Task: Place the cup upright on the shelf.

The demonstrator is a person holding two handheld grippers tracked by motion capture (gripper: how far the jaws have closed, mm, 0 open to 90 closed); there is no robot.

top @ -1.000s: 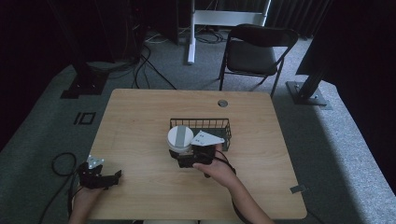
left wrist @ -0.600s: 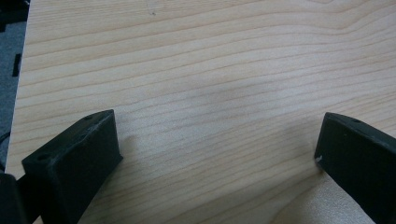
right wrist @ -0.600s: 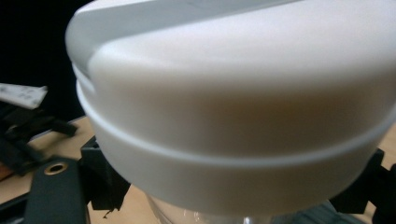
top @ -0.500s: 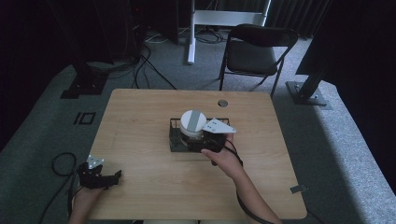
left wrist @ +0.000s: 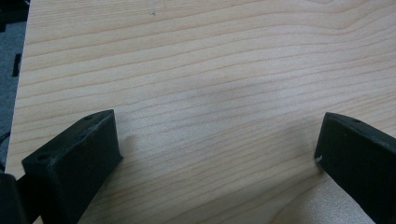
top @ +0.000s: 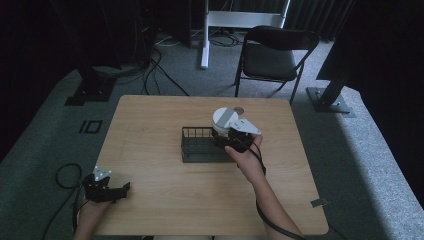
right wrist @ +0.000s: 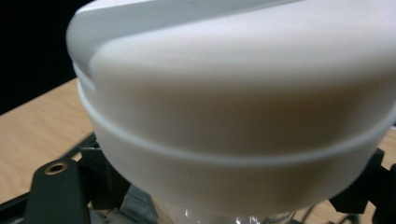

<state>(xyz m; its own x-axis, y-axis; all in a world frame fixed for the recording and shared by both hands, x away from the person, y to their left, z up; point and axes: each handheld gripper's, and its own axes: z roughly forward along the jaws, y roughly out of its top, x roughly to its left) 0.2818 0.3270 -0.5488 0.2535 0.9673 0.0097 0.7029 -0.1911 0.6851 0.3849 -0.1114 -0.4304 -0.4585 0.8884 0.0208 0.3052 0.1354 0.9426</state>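
Observation:
My right gripper (top: 231, 136) is shut on a white-lidded clear jar (top: 225, 118) and holds it above the right end of a black wire basket (top: 192, 130) in the middle of the table. In the right gripper view the jar's white lid (right wrist: 233, 107) looms close, with glass below it and my right gripper (right wrist: 219, 191) clamped on both sides. At the table's front left corner my left gripper (top: 120, 188) rests low and open. In its own view the left gripper (left wrist: 217, 149) has only bare wood between its widely spread jaws.
The wooden table (top: 150, 125) has a small dark round object (top: 240, 109) near its far edge, just behind the jar. A black folding chair (top: 272, 55) stands beyond the table. Cables (top: 65, 175) trail on the grey carpet at the left.
The right gripper has carried the jar up and to the right, from the basket's front left to above its right end. The left gripper has stayed put.

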